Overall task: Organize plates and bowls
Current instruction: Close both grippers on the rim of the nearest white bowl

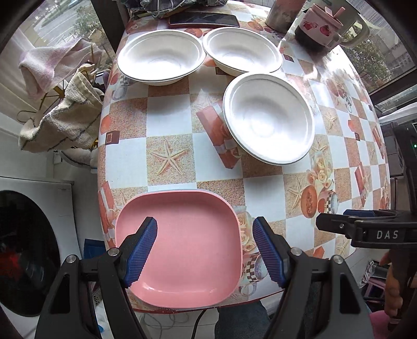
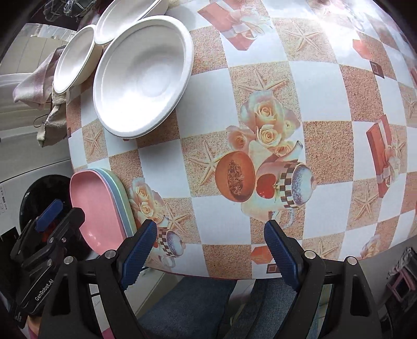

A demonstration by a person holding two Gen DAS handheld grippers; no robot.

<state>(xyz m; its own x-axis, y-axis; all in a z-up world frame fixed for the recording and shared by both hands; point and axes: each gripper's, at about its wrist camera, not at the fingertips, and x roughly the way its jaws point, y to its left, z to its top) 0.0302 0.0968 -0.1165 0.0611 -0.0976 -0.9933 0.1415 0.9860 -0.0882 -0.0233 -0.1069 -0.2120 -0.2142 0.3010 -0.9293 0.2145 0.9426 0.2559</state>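
Note:
A stack of square plates, pink on top [image 1: 187,245], sits at the table's near left edge; it also shows in the right wrist view [image 2: 101,208], with blue and green plates under the pink one. Three white bowls stand on the table: near right [image 1: 269,118], far left [image 1: 160,56], far middle [image 1: 242,50]. The nearest bowl shows in the right wrist view [image 2: 144,75]. My left gripper [image 1: 204,250] is open and empty, hovering over the pink plate. My right gripper [image 2: 211,250] is open and empty above the table's front edge, right of the plates.
The table [image 1: 172,125] has a checkered cloth. A phone [image 1: 203,19], a metal cup [image 1: 282,13] and a strawberry-print box [image 1: 319,24] stand at the back. Towels [image 1: 62,117] hang off the left side. A washing machine [image 1: 28,250] stands at lower left.

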